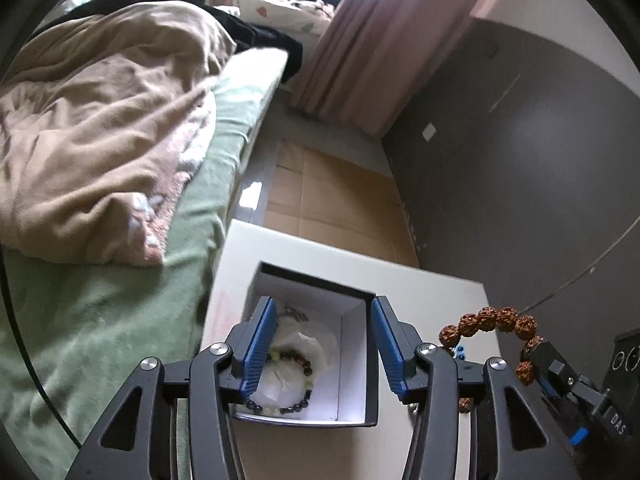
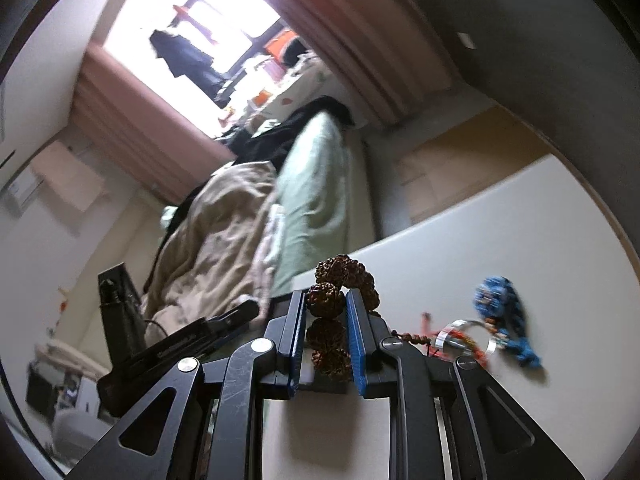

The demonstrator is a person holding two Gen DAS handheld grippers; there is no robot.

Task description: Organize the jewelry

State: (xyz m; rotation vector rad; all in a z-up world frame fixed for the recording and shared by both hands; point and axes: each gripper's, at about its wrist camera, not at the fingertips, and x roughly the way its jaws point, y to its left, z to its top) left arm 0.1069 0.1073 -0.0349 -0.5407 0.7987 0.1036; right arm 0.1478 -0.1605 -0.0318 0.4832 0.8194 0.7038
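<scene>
The jewelry is split between box and bench. A dark-and-pale beaded bracelet [image 1: 290, 384] lies on white paper in the open white box [image 1: 352, 360], directly below and between the spread blue pads of the left hand-held gripper [image 1: 323, 344], which holds nothing. The right hand-held gripper [image 2: 326, 320] is clamped on a brown seed-bead bracelet [image 2: 326, 300], lifted off the white bench [image 2: 500, 232]. To its right on the bench lie a blue beaded piece [image 2: 500, 304] and a silvery bangle [image 2: 460, 336].
</scene>
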